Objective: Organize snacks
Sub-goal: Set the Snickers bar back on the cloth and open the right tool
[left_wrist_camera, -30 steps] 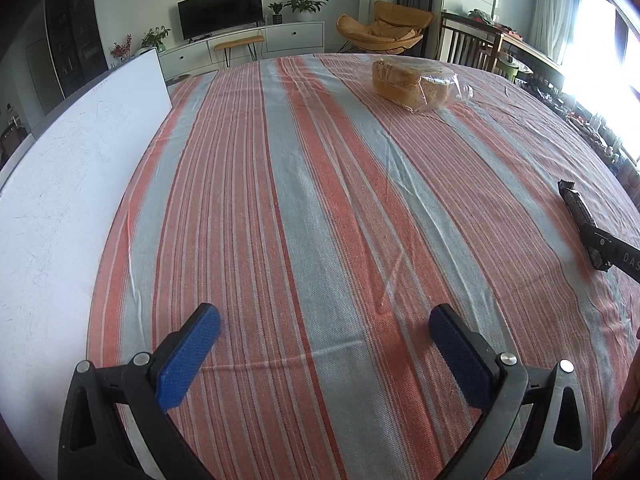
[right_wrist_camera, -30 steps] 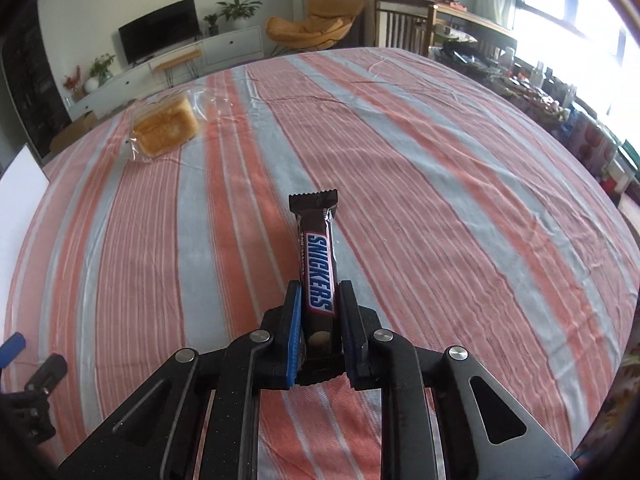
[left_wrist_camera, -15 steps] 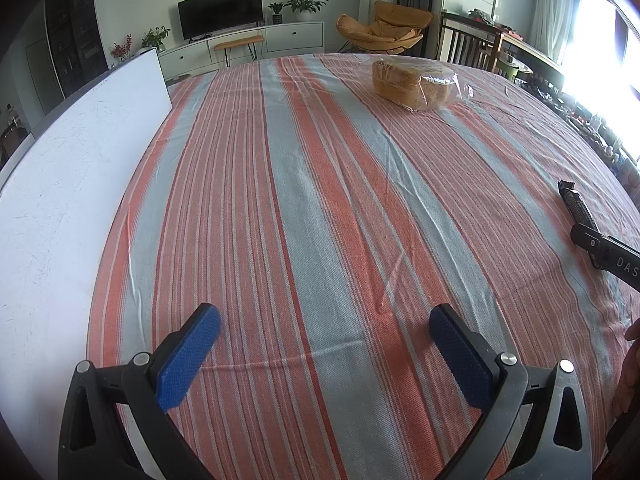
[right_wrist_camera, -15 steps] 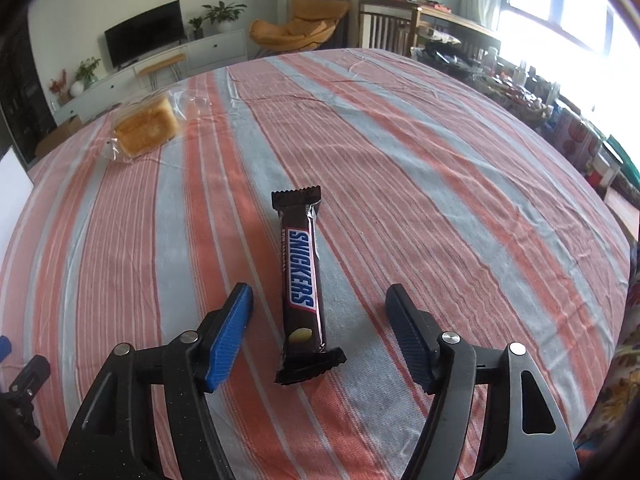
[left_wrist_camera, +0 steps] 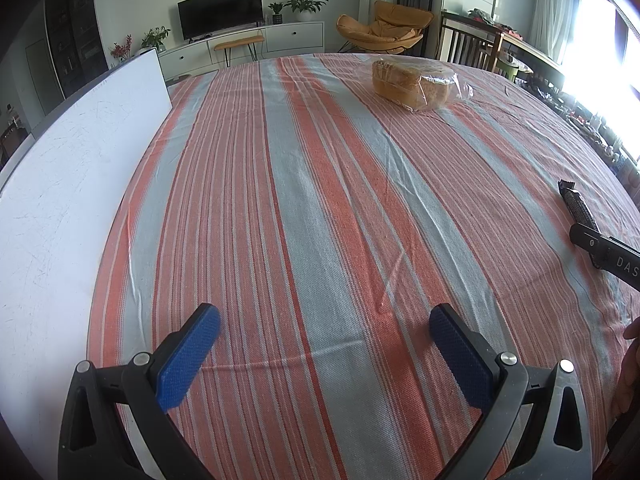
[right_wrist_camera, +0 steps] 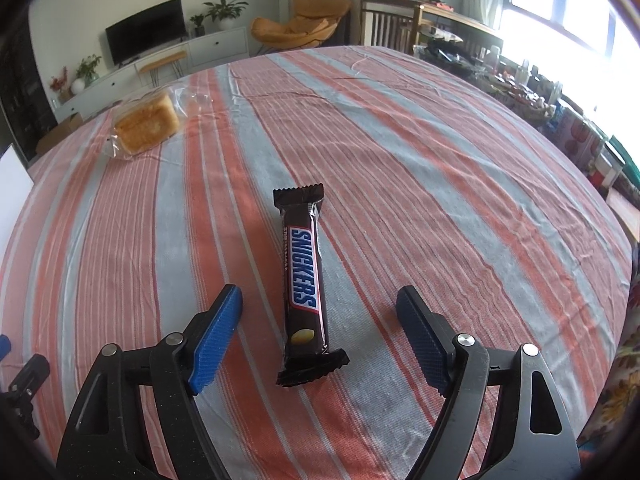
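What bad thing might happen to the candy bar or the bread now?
The right gripper is opening, and the Snickers bar lies flat on the striped cloth between its pads, untouched. Pulling back carelessly, a pad might catch the crimped wrapper end and drag the bar crooked. The bagged bread sits far away, so the snacks may end up scattered. Its loose plastic might slip in a grip.
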A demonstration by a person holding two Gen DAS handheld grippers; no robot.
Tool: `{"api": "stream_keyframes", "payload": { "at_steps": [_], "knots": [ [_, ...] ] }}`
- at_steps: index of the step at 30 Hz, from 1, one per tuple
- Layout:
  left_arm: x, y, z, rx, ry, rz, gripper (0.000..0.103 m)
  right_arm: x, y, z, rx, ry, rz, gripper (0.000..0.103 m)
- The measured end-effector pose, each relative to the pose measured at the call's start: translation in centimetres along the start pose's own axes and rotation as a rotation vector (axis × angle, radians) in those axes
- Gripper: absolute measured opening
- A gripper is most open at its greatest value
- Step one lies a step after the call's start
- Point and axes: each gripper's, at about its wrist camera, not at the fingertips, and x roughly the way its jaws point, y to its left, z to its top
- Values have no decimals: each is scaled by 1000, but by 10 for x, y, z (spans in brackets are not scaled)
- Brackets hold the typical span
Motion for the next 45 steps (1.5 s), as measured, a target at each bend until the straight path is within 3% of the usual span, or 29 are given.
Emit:
{"api": "stream_keyframes", "payload": {
  "at_steps": [40,42,45],
  "knots": [
    [0,0,0,0,0,-1,103,0,0,0,0,0,0,82],
    [1,0,4,9,26,-3,103,0,0,0,0,0,0,82],
    [4,-2,22,27,131,-53,102,0,0,0,0,0,1,82]
  ]
}}
